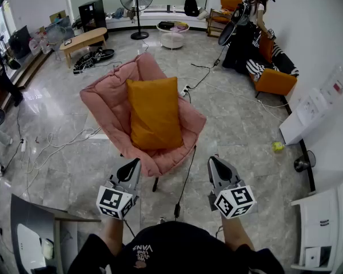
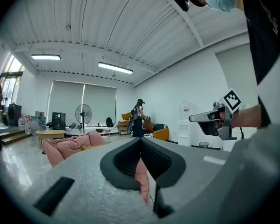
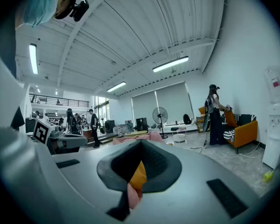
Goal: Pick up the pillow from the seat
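Pillow [image 1: 154,113], orange and rectangular, lies ahead of us and between our two tools, propped on the seat and back of the pink chair [image 1: 103,104]. That position is what the coming move depends on.

On the left, our left gripper [image 1: 134,163] is held low, short of the chair's front edge. Its jaws are pressed together with nothing between them. Its own view shows the two dark pads meeting in a line, with only a sliver of pink chair beyond the gap.

In the middle, the pillow's long axis runs away from us, from its near edge on the seat up to its far edge against the backrest. It leans a little to our left at the top. The near short edge faces the tools, and the two long sides face left and right.

On the right, our right gripper [image 1: 214,161] hangs level with the other, also closed and empty. Through its jaw line we see a strip of orange pillow [image 3: 139,174] above pink.

We judge the left gripper slightly nearer the pillow's near corner, while the right stands further off to the side. Either one must open and reach forward over the chair's front edge.
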`<state>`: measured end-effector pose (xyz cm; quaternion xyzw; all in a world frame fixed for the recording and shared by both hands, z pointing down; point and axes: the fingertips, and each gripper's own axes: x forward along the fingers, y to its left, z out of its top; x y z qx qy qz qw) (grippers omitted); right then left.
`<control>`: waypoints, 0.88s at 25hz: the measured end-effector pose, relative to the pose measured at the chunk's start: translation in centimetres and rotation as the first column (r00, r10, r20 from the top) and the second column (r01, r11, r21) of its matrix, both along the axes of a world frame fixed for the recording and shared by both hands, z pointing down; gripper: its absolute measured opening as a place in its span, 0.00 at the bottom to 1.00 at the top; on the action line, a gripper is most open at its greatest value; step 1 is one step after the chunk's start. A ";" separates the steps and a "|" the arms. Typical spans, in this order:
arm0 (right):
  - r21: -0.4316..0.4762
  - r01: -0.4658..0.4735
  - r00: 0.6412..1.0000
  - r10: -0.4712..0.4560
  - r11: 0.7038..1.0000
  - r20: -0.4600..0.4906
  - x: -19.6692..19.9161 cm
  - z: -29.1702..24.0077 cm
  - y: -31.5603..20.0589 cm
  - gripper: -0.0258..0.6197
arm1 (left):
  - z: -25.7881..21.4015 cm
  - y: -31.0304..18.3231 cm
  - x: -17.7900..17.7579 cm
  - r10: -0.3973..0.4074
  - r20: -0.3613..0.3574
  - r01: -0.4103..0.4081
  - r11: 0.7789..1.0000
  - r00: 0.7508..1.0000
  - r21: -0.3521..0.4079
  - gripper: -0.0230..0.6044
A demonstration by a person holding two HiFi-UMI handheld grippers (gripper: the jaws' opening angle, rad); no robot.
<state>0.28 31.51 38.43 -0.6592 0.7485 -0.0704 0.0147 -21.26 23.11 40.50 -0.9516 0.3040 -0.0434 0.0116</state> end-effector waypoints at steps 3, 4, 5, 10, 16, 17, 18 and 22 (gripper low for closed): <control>0.001 -0.004 1.000 0.004 1.000 0.001 -0.1 0.0 -0.3 0.04 | -0.3 -0.3 0.0 -0.002 -0.010 0.002 1.000 1.000 -0.011 0.07; 0.001 -0.008 1.000 0.008 1.000 0.005 -0.1 0.0 -0.4 0.04 | -0.3 -0.3 0.0 -0.002 -0.010 0.002 1.000 1.000 -0.011 0.07; 0.003 -0.016 1.000 0.016 1.000 0.010 0.0 0.0 -0.5 0.04 | -0.2 -0.4 -0.1 -0.001 -0.010 0.001 1.000 1.000 -0.012 0.07; 0.035 -0.052 0.998 0.050 0.998 0.049 0.3 0.3 -0.4 0.05 | 0.9 -1.0 -0.4 0.017 -0.013 -0.017 1.000 1.000 -0.024 0.07; -0.015 -0.023 0.996 0.025 1.000 0.090 0.2 2.0 -1.6 0.32 | 2.6 -2.6 0.3 0.013 -0.020 -0.016 0.994 1.000 -0.109 0.23; -0.025 -0.017 0.996 0.020 1.000 0.093 0.5 2.3 -1.8 0.34 | 2.9 -2.9 0.8 0.012 -0.022 -0.014 0.991 1.000 -0.130 0.39; -0.032 -0.013 0.995 0.016 0.999 0.096 0.9 2.6 -2.1 0.39 | 3.2 -3.1 1.2 0.006 -0.022 -0.009 0.989 1.000 -0.145 0.44; -0.051 -0.012 0.993 0.017 0.999 0.118 3.1 3.4 -3.7 0.45 | 3.4 -4.5 3.0 -0.022 -0.016 0.019 0.986 1.000 -0.168 0.47</control>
